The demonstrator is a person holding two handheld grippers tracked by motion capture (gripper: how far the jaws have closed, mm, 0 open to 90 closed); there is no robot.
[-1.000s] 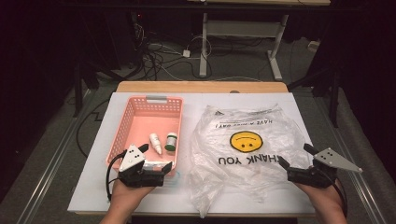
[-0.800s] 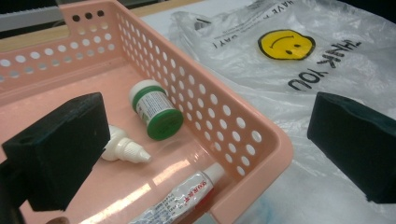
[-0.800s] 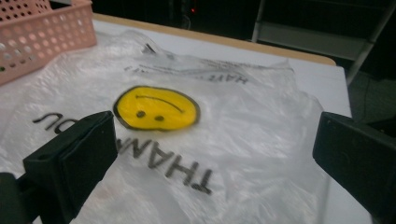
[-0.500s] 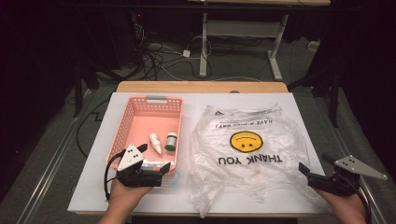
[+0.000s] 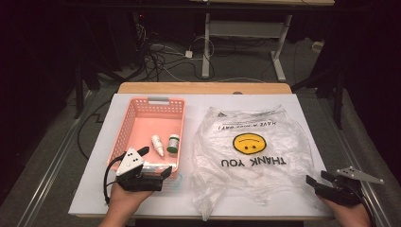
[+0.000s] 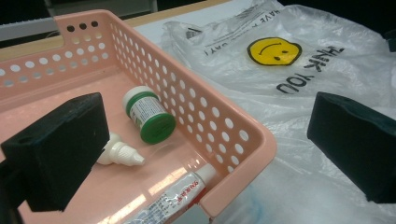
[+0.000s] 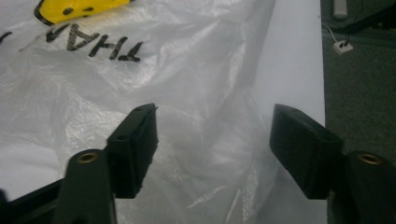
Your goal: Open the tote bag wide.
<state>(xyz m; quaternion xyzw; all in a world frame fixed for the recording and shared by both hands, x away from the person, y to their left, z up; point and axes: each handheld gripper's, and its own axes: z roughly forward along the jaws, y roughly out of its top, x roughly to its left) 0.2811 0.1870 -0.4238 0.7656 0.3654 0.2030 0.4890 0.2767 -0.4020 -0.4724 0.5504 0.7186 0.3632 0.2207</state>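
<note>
Having pulled my right claw (image 5: pixel 318 182) back off the bag (image 5: pixel 250 156), jaws spread, I am lining its edge up squarely between them.

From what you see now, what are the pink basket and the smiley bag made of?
The pink basket looks like moulded plastic, slightly glossy: even rows of round holes and a smooth rolled rim. The bag seems to be thin, clear plastic film: it wrinkles, shines, and the white table shows through it.

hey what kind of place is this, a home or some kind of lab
Probably a lab or recording workspace, not a home: a white table in a dark room, loose cables on the carpeted floor behind it, and a bare metal desk frame farther back.
</note>
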